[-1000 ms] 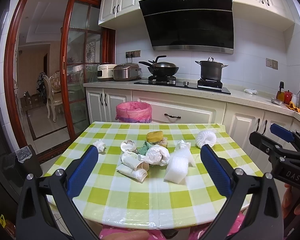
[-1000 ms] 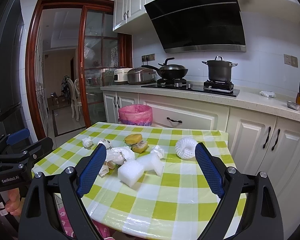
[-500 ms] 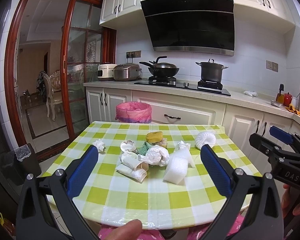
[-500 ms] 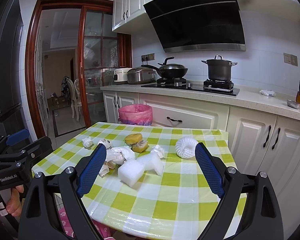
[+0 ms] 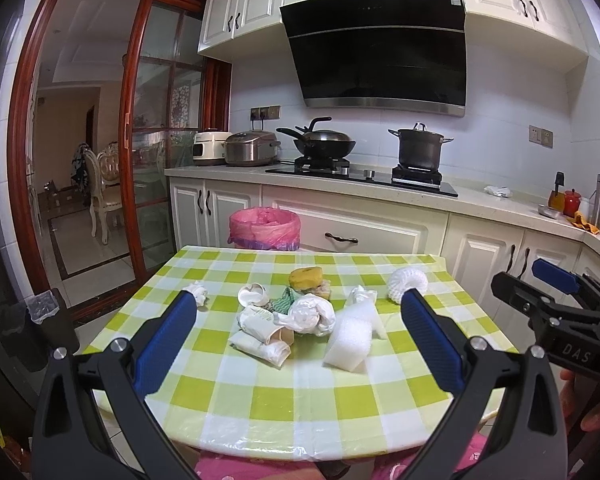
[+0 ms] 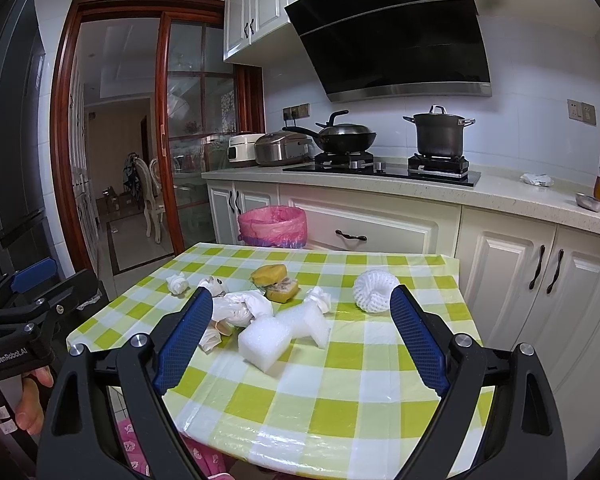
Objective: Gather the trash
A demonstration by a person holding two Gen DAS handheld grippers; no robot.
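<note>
I hold both claws back from the near edge of the worktop (image 5: 260,396), so each camera takes in the whole heap before I commit. The left claw (image 5: 300,332) is spread wide and grips nothing; the right claw (image 6: 300,328) is likewise wide and bare. The trash sits clustered mid-cloth: a foam block (image 6: 264,342), crumpled paper cups (image 5: 260,330), a white plastic bag (image 5: 310,314), a yellow sponge (image 6: 270,273) and a foam net (image 6: 374,290). The pink-lined bin (image 5: 265,228) stands beyond the far edge, likely the drop point.
</note>
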